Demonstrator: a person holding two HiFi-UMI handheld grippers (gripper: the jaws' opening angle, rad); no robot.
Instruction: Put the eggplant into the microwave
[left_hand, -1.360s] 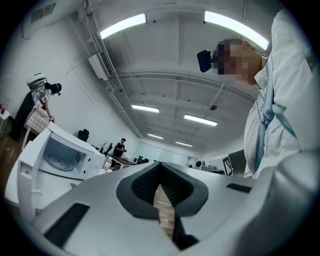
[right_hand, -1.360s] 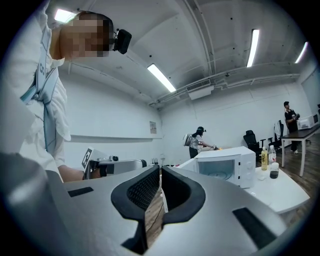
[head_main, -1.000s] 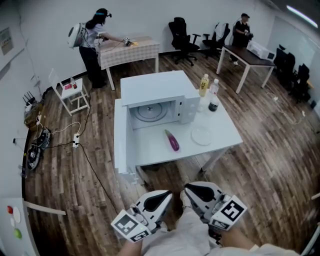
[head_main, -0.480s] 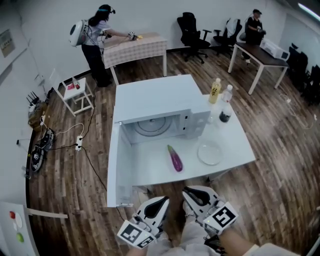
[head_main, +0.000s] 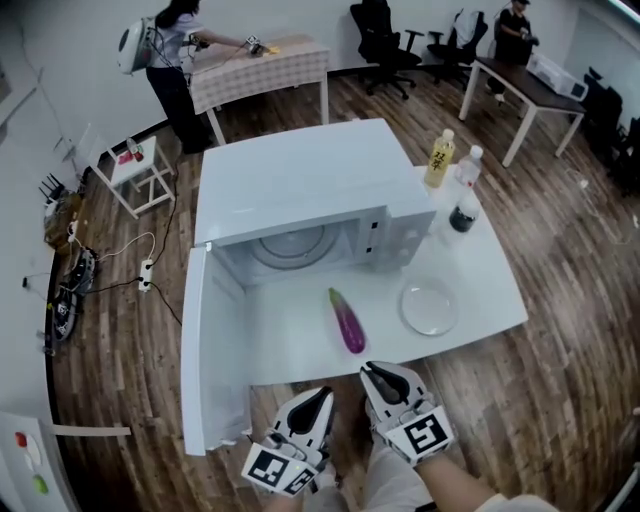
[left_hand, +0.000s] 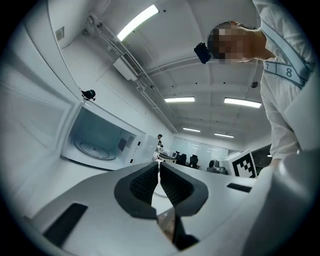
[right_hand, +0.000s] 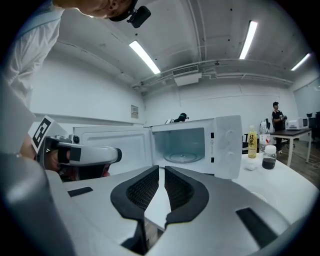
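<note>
Only the head view is showing the purple eggplant (head_main: 347, 320), lying near the tabletop's (head_main: 290, 345) front edge before the open microwave (head_main: 300, 185). The right gripper view is showing a glass turntable (right_hand: 182, 157) inside. A plate (head_main: 428, 306) is sitting beside the eggplant. The left gripper (head_main: 322, 395) and right gripper (head_main: 372, 372) are hovering off the front edge, jaws nearly together, gripping nothing.

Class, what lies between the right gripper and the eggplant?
Nothing; in the head view only bare white table separates the right gripper from the eggplant.
</note>
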